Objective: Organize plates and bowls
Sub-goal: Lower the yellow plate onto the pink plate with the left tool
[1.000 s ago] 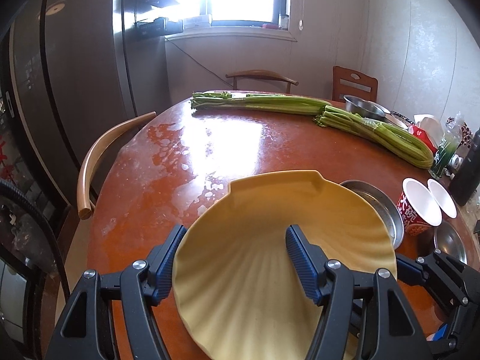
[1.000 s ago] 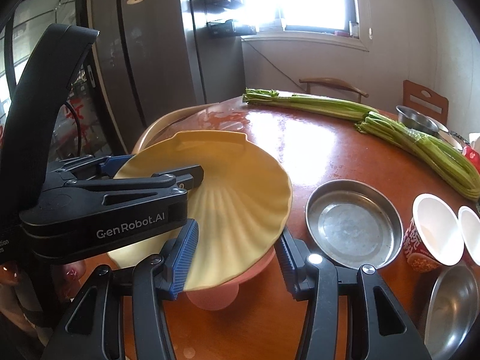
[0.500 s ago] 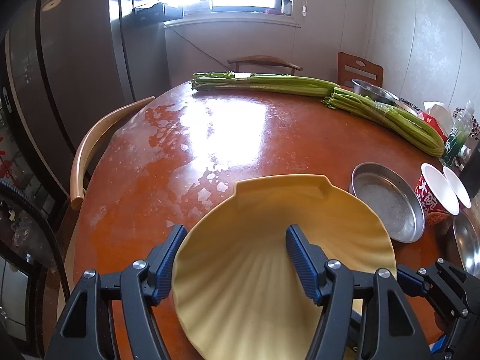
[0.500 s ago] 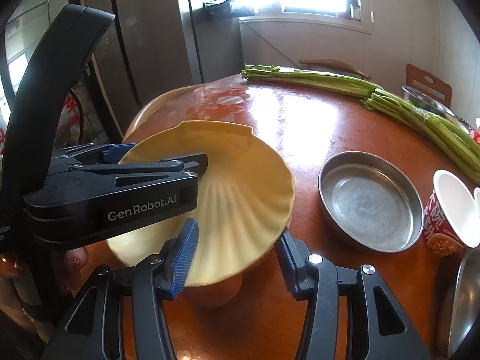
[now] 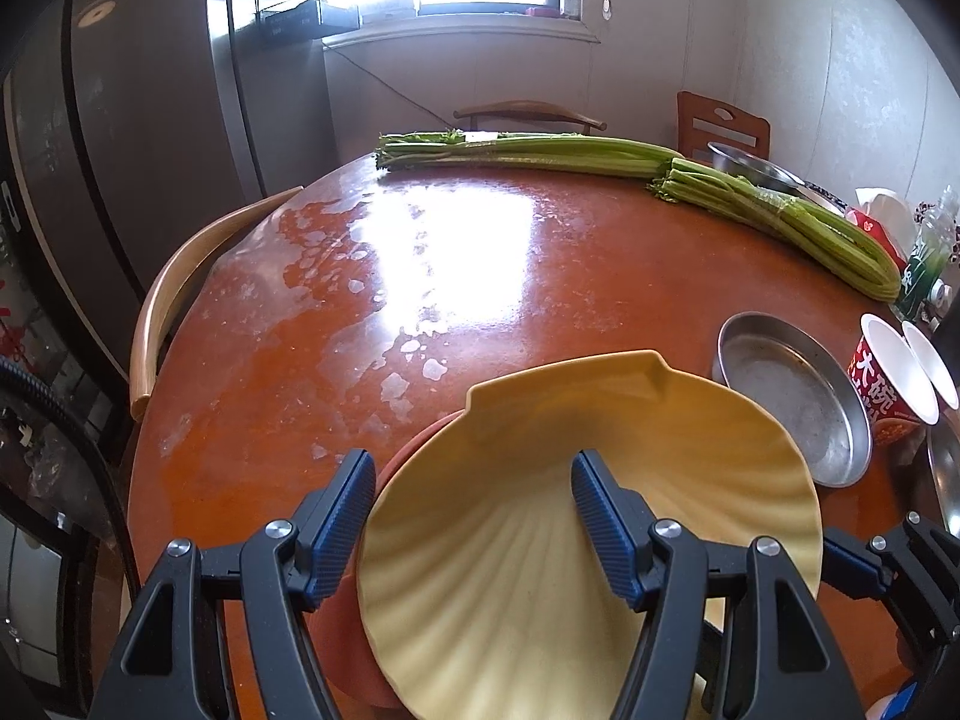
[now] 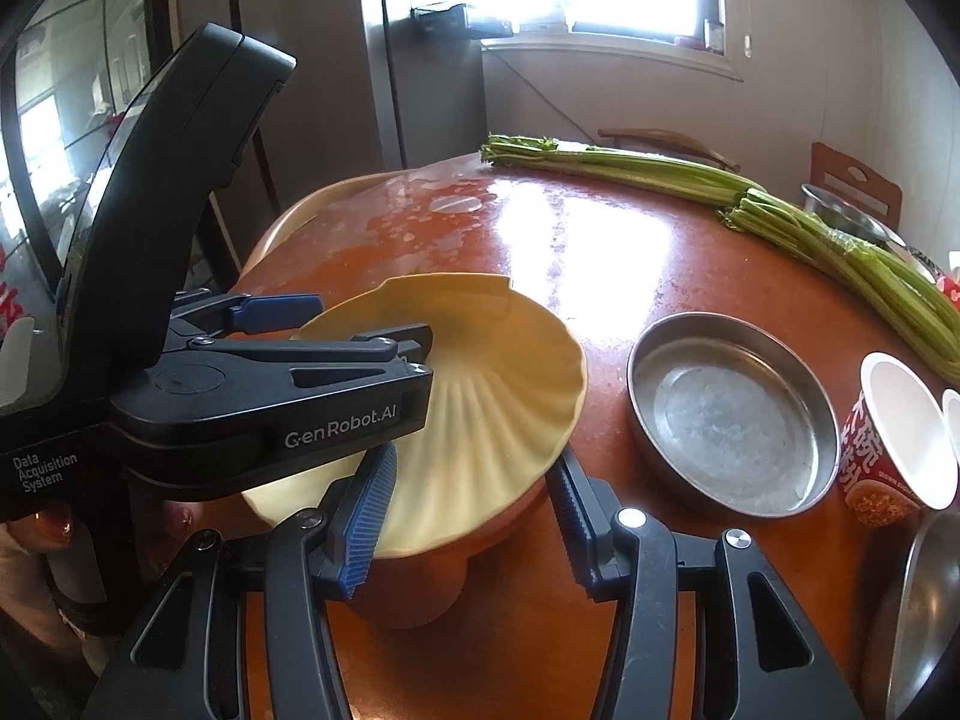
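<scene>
"Since the last second, what is different?" asks the first observer.

"Both hands have come lower. The yellow shell-shaped plate point(image 6: 492, 408) sits on a pinkish round bowl point(image 6: 420, 588), and the bowl's foot now seems to reach the red-brown round table point(image 5: 480, 276), near its front edge and just beside the round metal tray point(image 6: 732, 414). So this stack is probably almost placed."

"And the fingers?"

"The left gripper point(image 5: 471, 468) is partly closed over the plate's rim, one pad inside the plate and one outside. The right gripper point(image 6: 471, 462) is closed as far as the stack's near rim allows. Neither has let go."
</scene>
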A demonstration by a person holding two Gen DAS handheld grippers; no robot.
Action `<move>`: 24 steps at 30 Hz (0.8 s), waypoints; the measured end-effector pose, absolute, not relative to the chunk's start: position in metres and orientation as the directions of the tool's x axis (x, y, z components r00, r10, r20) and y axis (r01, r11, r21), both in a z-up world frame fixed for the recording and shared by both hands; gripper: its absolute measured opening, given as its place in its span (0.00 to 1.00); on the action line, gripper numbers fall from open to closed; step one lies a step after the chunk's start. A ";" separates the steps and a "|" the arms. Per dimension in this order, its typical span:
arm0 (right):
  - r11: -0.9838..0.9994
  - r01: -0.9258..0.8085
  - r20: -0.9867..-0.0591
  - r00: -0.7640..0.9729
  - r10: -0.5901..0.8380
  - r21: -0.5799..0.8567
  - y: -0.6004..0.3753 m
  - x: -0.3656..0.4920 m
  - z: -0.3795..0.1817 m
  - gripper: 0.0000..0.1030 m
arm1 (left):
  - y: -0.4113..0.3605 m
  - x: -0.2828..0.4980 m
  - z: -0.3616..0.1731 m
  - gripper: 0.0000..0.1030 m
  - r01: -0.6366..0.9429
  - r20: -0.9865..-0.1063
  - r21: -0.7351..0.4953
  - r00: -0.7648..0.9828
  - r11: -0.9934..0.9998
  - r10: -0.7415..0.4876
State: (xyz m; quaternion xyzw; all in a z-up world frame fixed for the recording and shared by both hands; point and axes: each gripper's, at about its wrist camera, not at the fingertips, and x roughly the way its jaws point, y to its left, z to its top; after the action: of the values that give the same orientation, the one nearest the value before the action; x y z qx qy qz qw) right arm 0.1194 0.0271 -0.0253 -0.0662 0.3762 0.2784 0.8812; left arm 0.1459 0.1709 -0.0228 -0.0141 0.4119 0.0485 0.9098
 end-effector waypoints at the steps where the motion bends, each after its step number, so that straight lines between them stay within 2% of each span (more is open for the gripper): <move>1: 0.837 -0.539 -0.700 0.563 0.441 0.093 0.025 0.120 -0.025 0.52 | 0.170 0.146 -0.023 0.65 -0.100 -0.752 0.016 0.655 0.995 0.078; 8: 0.834 -0.540 -0.704 0.550 0.450 0.111 0.022 0.122 -0.025 0.52 | 0.176 0.145 -0.025 0.65 -0.117 -0.759 0.004 0.647 0.993 0.080; 19: 0.796 -0.604 -0.715 0.548 0.435 0.021 0.040 0.106 -0.024 0.52 | 0.203 0.133 -0.026 0.65 -0.188 -0.758 -0.018 0.643 0.982 0.109; 24: 0.788 -0.613 -0.734 0.561 0.383 -0.057 0.049 0.098 -0.029 0.52 | 0.212 0.130 -0.033 0.66 -0.201 -0.769 -0.052 0.633 0.978 0.089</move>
State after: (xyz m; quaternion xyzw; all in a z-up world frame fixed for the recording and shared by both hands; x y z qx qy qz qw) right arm 0.0976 0.0491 -0.0294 -0.1551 0.3710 0.2864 0.8696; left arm 0.1297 0.2124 -0.0330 -0.0663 0.4205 0.0805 0.9013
